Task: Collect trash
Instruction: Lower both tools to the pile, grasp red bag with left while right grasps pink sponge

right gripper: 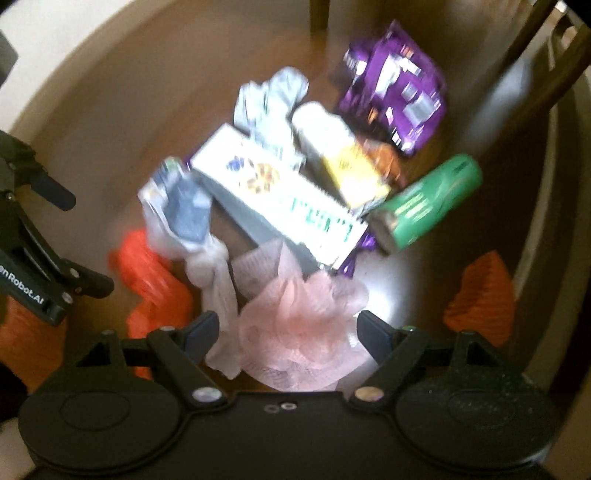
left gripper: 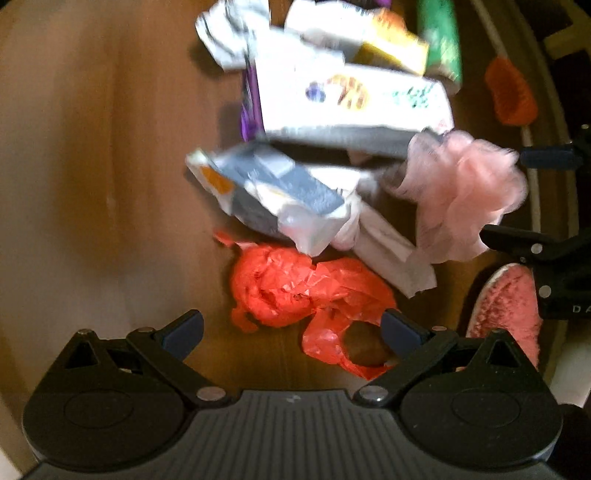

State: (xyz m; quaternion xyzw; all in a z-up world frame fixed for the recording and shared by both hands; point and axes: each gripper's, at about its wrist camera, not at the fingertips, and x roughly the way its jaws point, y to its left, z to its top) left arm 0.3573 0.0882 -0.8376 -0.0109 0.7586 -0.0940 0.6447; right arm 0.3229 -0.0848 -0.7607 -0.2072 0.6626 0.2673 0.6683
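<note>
A heap of trash lies on the wooden floor point(left gripper: 110, 184). My left gripper point(left gripper: 291, 325) is open, pointing down just above a crumpled red plastic bag point(left gripper: 288, 280). My right gripper point(right gripper: 288, 325) is open too, with a pink mesh puff point(right gripper: 295, 325) below and between its fingers, not pinched. Beyond lie a crushed blue-and-white carton point(left gripper: 273, 192), a long white box point(right gripper: 280, 199), a yellow-and-white box point(right gripper: 343, 158), a green pack point(right gripper: 428, 199), a purple wrapper point(right gripper: 399, 92) and crumpled paper point(right gripper: 269, 96). A knotted white bag point(right gripper: 218, 280) lies beside the puff.
A pink fluffy slipper point(left gripper: 506, 314) stands at the right of the heap. An orange object point(right gripper: 484, 299) lies near the right gripper. Dark chair legs point(right gripper: 319, 14) rise behind the pile. Bare floor stretches to the left in the left wrist view.
</note>
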